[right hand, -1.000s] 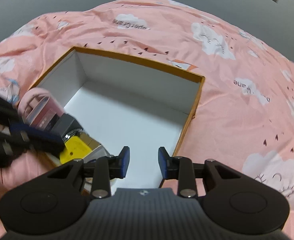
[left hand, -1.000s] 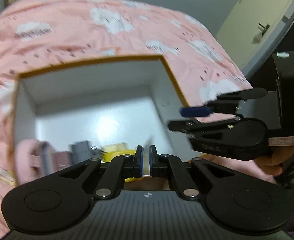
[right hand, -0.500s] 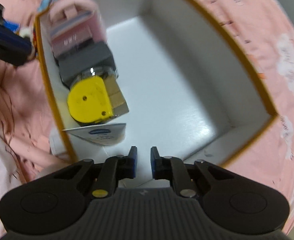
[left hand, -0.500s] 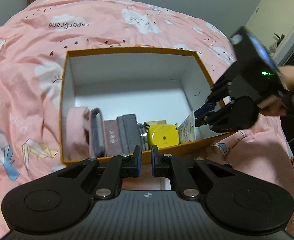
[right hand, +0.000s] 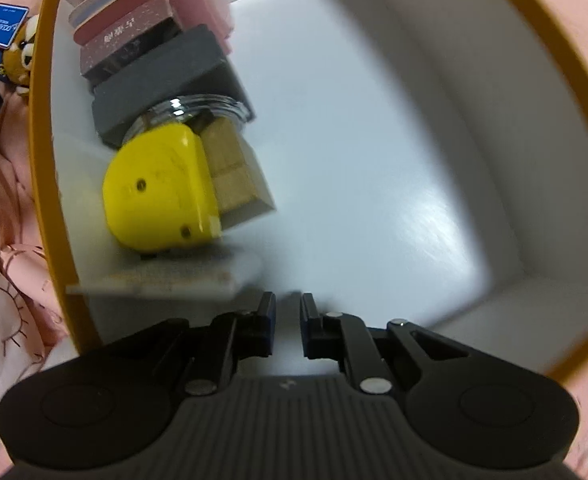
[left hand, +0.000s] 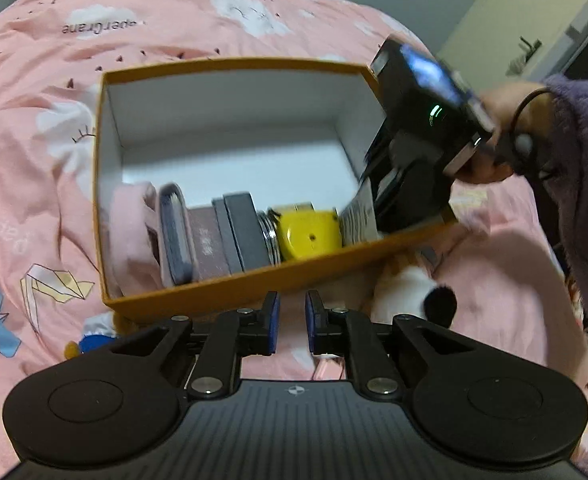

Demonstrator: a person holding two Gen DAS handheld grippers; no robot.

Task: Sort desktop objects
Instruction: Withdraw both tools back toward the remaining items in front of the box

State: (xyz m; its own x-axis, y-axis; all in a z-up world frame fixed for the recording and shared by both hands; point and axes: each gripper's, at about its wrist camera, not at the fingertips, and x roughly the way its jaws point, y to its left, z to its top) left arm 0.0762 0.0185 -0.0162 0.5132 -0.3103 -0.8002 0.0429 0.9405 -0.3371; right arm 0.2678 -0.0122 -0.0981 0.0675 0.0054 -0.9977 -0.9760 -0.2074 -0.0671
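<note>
Orange-rimmed white cardboard box (left hand: 198, 292): near row packed, far half bare. Plush toy (right hand: 18, 56), blue card (right hand: 2, 24) outside. Left gripper (left hand: 292, 322) opening, empty; right gripper (right hand: 288, 320) narrow, empty.

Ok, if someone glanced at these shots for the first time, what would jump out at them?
Probably the orange-rimmed box on the pink cloud-print bedspread, with things packed upright along its near wall. The bright yellow gadget in that row stands out most, wedged between a dark grey box and a white card. Then the right gripper, reaching down into the box's bare white corner beside that card.
</note>
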